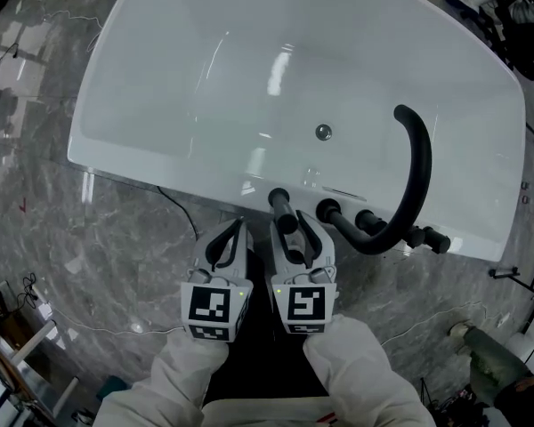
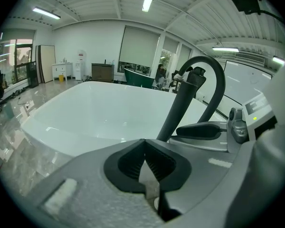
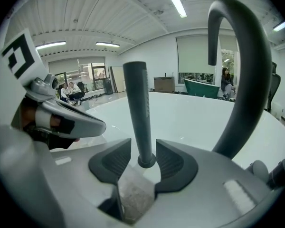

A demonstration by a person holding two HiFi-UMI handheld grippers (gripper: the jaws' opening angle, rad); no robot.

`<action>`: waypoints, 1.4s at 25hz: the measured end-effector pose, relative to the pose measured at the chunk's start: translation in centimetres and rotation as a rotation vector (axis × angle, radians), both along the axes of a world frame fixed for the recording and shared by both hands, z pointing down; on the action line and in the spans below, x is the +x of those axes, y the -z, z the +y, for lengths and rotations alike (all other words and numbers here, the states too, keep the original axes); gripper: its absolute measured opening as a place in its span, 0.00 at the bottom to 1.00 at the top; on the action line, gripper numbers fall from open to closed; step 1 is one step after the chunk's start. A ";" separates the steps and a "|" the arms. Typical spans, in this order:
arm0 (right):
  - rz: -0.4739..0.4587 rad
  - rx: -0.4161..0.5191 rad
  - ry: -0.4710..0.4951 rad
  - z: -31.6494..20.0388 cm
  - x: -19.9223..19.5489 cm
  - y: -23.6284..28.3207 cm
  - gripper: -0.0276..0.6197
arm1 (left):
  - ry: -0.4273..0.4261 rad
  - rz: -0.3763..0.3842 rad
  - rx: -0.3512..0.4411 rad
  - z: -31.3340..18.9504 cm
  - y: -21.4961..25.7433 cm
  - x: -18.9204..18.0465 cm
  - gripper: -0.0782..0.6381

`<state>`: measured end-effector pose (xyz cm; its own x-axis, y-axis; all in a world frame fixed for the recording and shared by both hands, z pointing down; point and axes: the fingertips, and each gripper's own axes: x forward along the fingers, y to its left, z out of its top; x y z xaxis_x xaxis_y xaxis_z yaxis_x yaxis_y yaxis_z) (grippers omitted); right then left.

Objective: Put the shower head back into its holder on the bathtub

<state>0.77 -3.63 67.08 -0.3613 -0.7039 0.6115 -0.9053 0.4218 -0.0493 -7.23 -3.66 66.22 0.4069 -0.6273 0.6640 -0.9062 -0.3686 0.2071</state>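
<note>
The slim, matte-black, stick-shaped shower head (image 1: pixel 282 208) stands upright in its round black holder collar (image 3: pixel 146 161). The collar sits on the near rim of the glossy white oval bathtub (image 1: pixel 205 78), at 7 o'clock from the small chrome drain (image 1: pixel 323 132). The shower head looks fully seated, so the task seems as good as done.

The right gripper (image 1: pixel 295 229) has its grey jaws standing wide on either side of the wand's lower end, at 3 and 9 o'clock of it. A gap shows on each side and the ribbed pads do not press. That width probably lets the gripper draw off without dragging the wand out of its socket. The left gripper (image 1: pixel 236 231) is just beside the right one, at 9 o'clock of it, with its jaws closed together on nothing. It appears to be kept out of the way, since one gripper is enough for so light a rod.

The shower head is a plain straight rod of even thickness with a flat top. A faint marking runs down its side, too small to read. The tall black arched spout (image 1: pixel 416 176) rises at 3 o'clock from it, with round black knobs (image 1: pixel 327 210) between them.
</note>
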 end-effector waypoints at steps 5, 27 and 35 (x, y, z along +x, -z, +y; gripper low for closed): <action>-0.020 -0.005 -0.001 1.1 0.9 2.7 0.28 | 0.017 -0.018 0.014 0.5 2.4 -0.8 0.11; -0.130 0.112 -0.077 -2.4 7.3 19.8 0.13 | 0.047 -0.066 0.157 -2.0 17.8 0.2 0.11; -0.146 0.140 -0.041 -2.6 9.7 23.0 0.10 | 0.056 -0.069 0.195 -1.9 20.6 2.2 0.11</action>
<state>10.46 -6.18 44.07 -0.4085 -0.7939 0.4503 -0.9093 0.3971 -0.1247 -4.99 -5.52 45.61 0.3259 -0.7669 0.5529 -0.9359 -0.3446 0.0736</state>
